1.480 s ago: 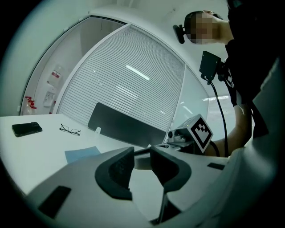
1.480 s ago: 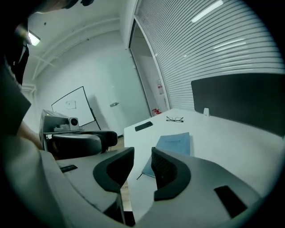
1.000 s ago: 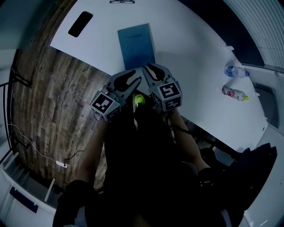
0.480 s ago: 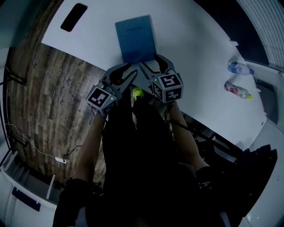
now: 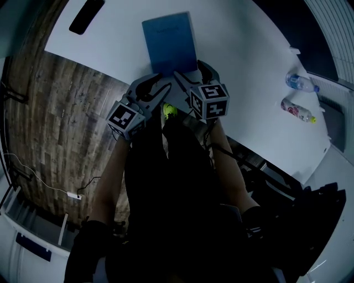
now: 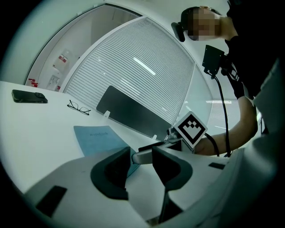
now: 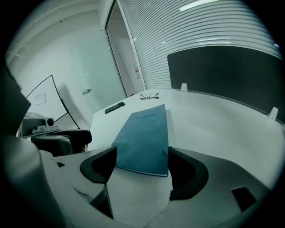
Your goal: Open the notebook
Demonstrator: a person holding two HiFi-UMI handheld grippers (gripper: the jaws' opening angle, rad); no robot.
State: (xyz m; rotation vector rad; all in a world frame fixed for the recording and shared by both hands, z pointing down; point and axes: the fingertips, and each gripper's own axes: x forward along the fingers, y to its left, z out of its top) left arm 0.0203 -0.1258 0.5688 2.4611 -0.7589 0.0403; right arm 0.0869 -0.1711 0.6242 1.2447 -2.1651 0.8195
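Note:
The closed blue notebook (image 5: 170, 40) lies flat on the white table (image 5: 243, 61). My two grippers hover side by side at its near edge. The left gripper (image 5: 156, 86) is open with nothing between its fingers, and its jaws have just been opening a little more. In the left gripper view the notebook (image 6: 99, 137) lies ahead and to the left of that gripper (image 6: 140, 168). The right gripper (image 5: 192, 72) is open wide, its jaws having just been opening. In the right gripper view, the notebook's (image 7: 144, 136) near edge sits just beyond that gripper (image 7: 141, 171), untouched.
A black phone (image 5: 87, 15) lies at the table's far left and a pair of glasses (image 6: 79, 107) beyond the notebook. Two plastic bottles (image 5: 300, 83) lie at the right. A dark divider panel (image 7: 222, 67) stands along the table's back. The wooden floor (image 5: 61, 127) shows left.
Both grippers have sunk and come forward to the notebook's near edge. The right gripper's jaws have spread much wider. The notebook has not moved on the table.

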